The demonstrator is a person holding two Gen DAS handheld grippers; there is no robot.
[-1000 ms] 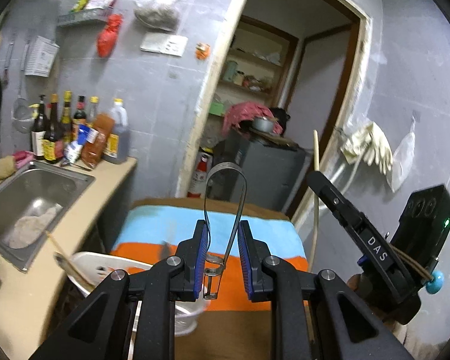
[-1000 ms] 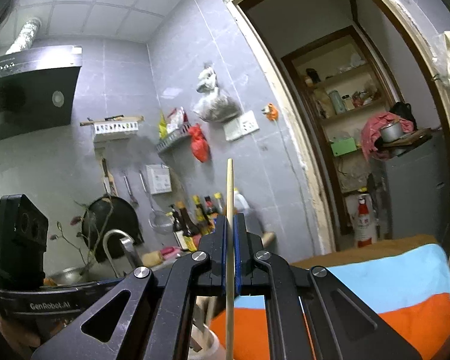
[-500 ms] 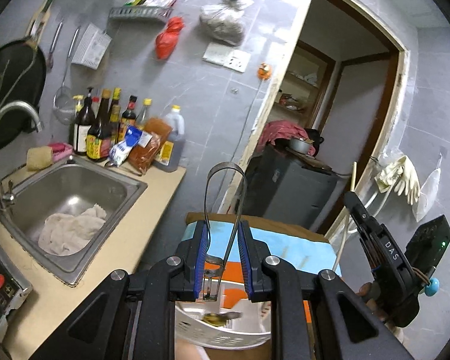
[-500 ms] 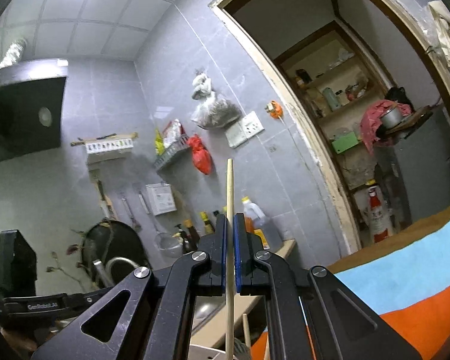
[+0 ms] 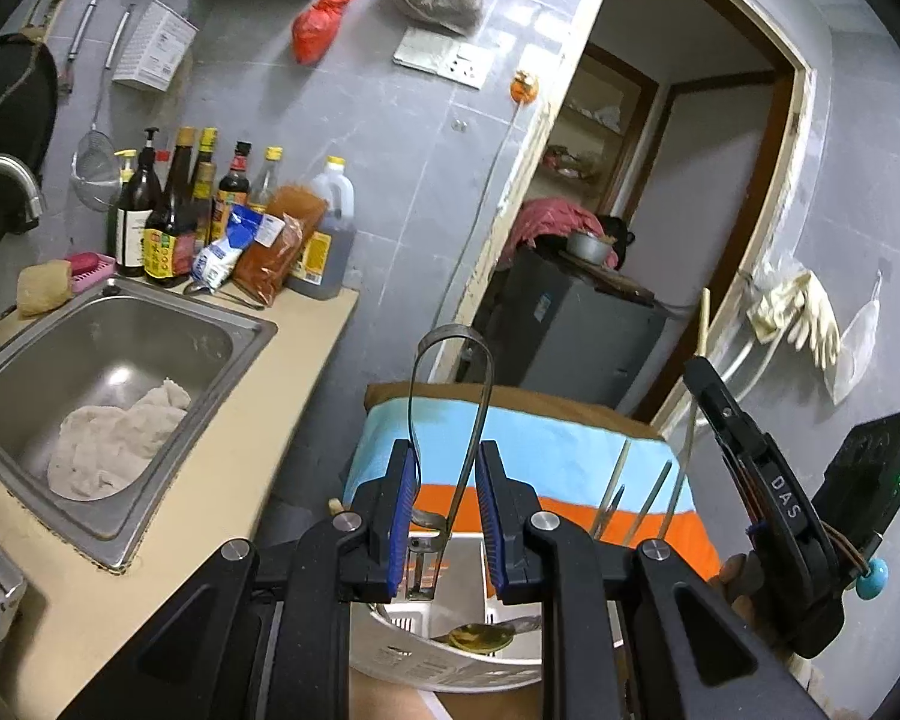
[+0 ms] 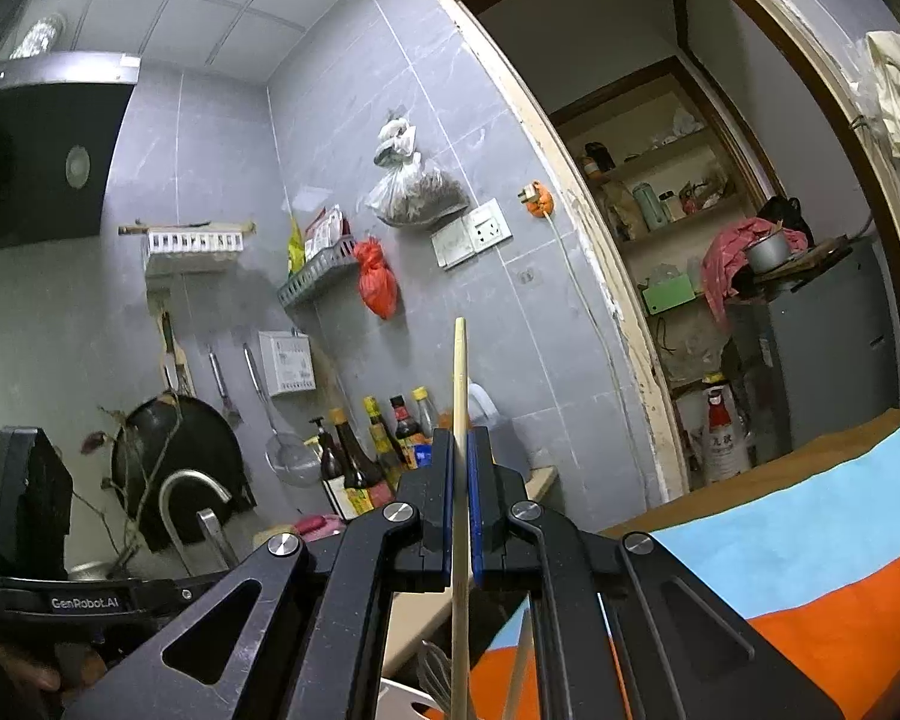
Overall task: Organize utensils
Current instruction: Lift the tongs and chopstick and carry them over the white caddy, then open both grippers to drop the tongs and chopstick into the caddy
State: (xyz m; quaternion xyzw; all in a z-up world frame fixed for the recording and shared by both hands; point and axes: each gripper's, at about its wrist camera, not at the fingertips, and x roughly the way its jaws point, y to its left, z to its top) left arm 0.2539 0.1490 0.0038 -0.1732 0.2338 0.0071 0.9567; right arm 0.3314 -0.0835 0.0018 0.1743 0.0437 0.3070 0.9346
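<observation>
Two tools each grip a utensil upright: the left tool clamps metal tongs directly above the white basket, the right tool pinches a chopstick alongside.

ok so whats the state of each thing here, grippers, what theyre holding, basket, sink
left gripper: shut on the metal tongs
metal tongs: held upright, loop end up, above the basket
right gripper: shut on the wooden chopstick
wooden chopstick: held upright, clamped between the pads
white basket: open, a spoon lying inside
sink: tap not running, a crumpled cloth in the basin
</observation>
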